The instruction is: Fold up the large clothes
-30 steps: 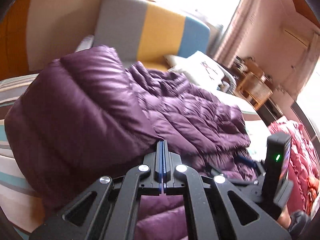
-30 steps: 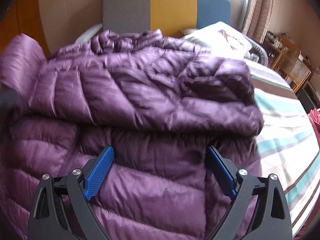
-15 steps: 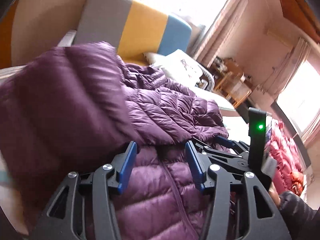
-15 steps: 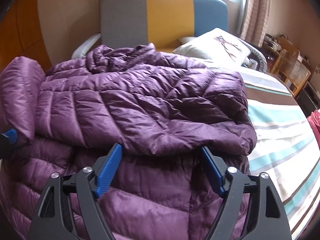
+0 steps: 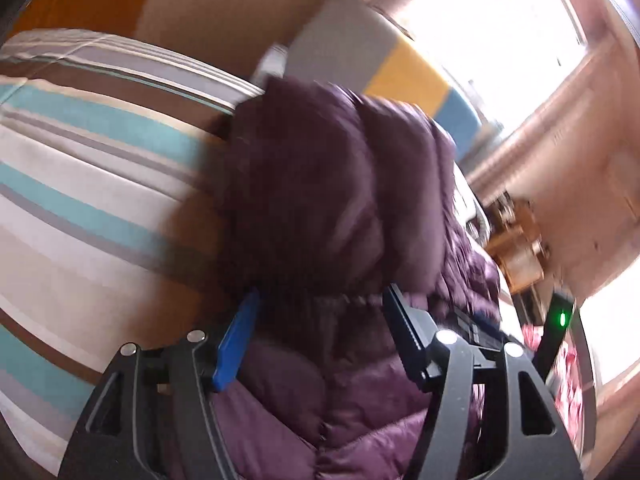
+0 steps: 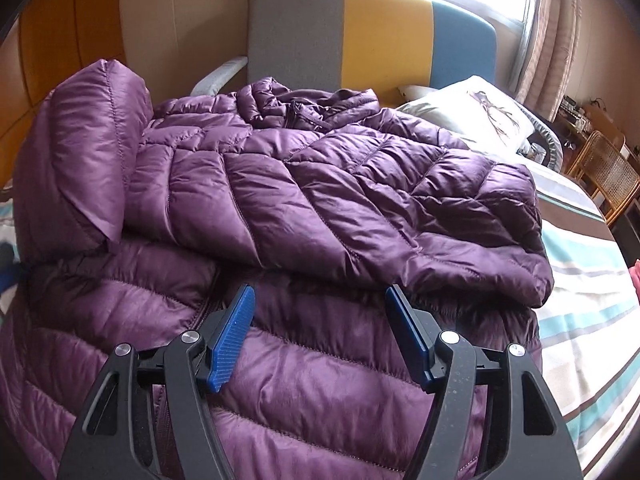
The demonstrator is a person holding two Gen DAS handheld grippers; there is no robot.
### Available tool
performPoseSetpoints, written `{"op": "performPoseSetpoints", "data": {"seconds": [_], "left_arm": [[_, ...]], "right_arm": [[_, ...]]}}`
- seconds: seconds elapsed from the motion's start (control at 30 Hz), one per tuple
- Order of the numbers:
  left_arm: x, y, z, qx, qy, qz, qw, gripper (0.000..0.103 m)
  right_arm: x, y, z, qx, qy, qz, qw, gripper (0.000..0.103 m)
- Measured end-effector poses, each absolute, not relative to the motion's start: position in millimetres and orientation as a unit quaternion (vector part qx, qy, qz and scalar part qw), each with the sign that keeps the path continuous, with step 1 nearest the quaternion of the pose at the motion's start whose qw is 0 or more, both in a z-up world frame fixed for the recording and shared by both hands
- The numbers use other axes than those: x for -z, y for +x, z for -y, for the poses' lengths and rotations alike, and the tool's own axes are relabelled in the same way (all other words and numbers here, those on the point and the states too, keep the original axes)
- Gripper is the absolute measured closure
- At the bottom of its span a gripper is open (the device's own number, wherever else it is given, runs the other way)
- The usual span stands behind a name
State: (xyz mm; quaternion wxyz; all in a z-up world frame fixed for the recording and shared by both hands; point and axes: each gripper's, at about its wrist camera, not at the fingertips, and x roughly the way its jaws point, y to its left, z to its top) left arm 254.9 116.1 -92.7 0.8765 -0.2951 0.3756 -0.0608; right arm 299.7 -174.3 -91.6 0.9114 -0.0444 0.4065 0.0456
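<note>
A purple quilted puffer jacket (image 6: 328, 200) lies on the striped bed (image 6: 580, 312), its right side folded over the body. Its left sleeve (image 6: 80, 152) stands up at the left edge. My right gripper (image 6: 320, 308) is open and empty just above the jacket's lower front. In the blurred left wrist view the jacket's raised sleeve (image 5: 336, 192) fills the middle. My left gripper (image 5: 320, 312) is open with its fingers on either side of the sleeve's lower end, holding nothing. The right gripper's body with a green light (image 5: 560, 320) shows at the right of that view.
A grey, yellow and blue headboard (image 6: 372, 36) stands at the bed's head. A white pillow (image 6: 472, 112) lies right of the jacket. A wicker chair (image 6: 608, 168) stands at the far right. Striped sheet (image 5: 80, 184) lies left of the jacket. A pink garment (image 5: 568, 380) lies at the right.
My left gripper opened, let go of the sleeve and swung left toward the jacket's left edge. My right gripper stayed open and drew back slightly, showing more of the folded jacket.
</note>
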Motion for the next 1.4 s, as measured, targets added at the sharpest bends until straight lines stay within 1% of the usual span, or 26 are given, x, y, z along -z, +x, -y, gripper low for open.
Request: {"op": "performPoseSetpoints", "data": {"seconds": [0.13,0.23,0.33,0.47,0.57,0.7,0.87,0.9,1.0,1.07,1.17,1.4], "left_arm": [[84,272,-123,0.063,-0.302,-0.365,0.878,0.040],[74,289,-110,0.078,-0.286,-0.360,0.884,0.040],[58,304,-84,0.124,-0.275,-0.352,0.886,0.042],[35,315,-39,0.198,-0.245,-0.339,0.887,0.042],[29,313,-28,0.216,-0.237,-0.333,0.887,0.042],[32,306,-41,0.195,-0.247,-0.331,0.890,0.042],[37,282,-105,0.097,-0.286,-0.304,0.903,0.042],[42,281,-113,0.091,-0.292,-0.311,0.900,0.040],[59,285,-127,0.074,-0.287,-0.341,0.892,0.040],[67,293,-126,0.063,-0.271,-0.363,0.889,0.041],[74,301,-118,0.076,-0.266,-0.371,0.886,0.043],[67,323,-70,0.182,-0.222,-0.380,0.880,0.041]], "right_arm": [[90,300,181,-0.041,-0.033,-0.406,0.912,0.035],[88,299,190,-0.033,-0.024,-0.405,0.913,0.035],[88,298,195,-0.028,-0.025,-0.404,0.914,0.035],[90,297,203,-0.026,-0.018,-0.407,0.913,0.035],[88,292,206,-0.042,-0.007,-0.405,0.913,0.035],[83,282,187,-0.088,-0.027,-0.393,0.915,0.035],[81,279,158,-0.121,-0.043,-0.387,0.913,0.035],[80,279,154,-0.125,-0.044,-0.387,0.913,0.035],[78,279,140,-0.127,-0.056,-0.384,0.913,0.035],[79,282,139,-0.111,-0.054,-0.388,0.913,0.035],[83,286,150,-0.068,-0.042,-0.398,0.914,0.035],[81,298,171,-0.005,-0.013,-0.401,0.916,0.035]]}}
